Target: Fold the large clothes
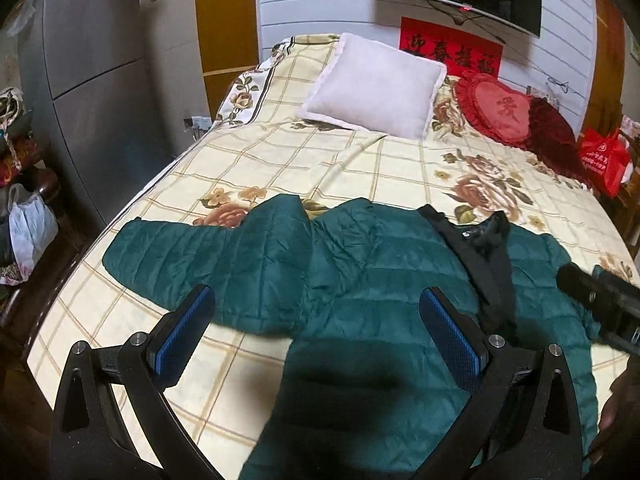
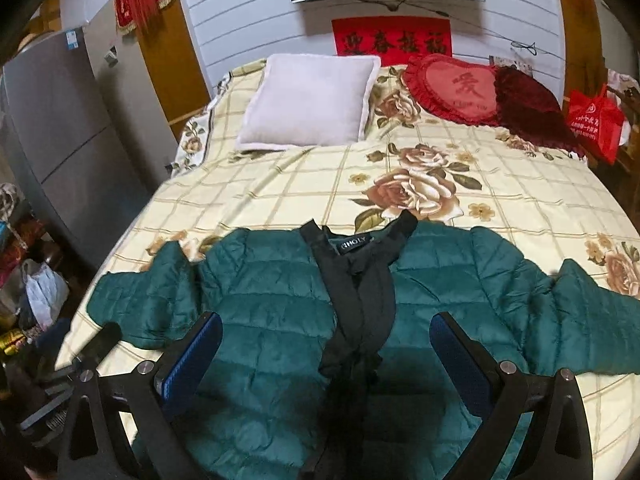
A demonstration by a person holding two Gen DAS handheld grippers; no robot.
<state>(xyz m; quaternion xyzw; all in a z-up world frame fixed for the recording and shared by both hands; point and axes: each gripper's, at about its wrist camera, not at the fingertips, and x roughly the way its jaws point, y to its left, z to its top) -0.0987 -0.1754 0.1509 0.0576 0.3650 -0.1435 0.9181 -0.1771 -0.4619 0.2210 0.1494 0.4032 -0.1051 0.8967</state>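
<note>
A: Jacket first: where is it?

B: Spread front-up across the near part of the bed, collar toward the pillows, hem toward the person. Judging by that, it was laid flat so the folds can be made cleanly.

A: Start at the left.

B: The left sleeve lies out sideways on the sheet, near the bed's left edge. The left claw hangs above the jacket's left side, jaws wide and empty, the blue pads clear of the cloth.

A: And the middle?

B: A black placket runs down from the collar; the front looks closed, which should keep the halves from sliding apart.

A: The right?

B: The right claw hovers over the chest, also wide, gripping nothing. The right sleeve stretches out toward the bed's right edge.

A: So what stage?

B: My guess is the start: nothing folded yet. Both sleeves out means each claw probably takes one and brings it in across the body.
</note>
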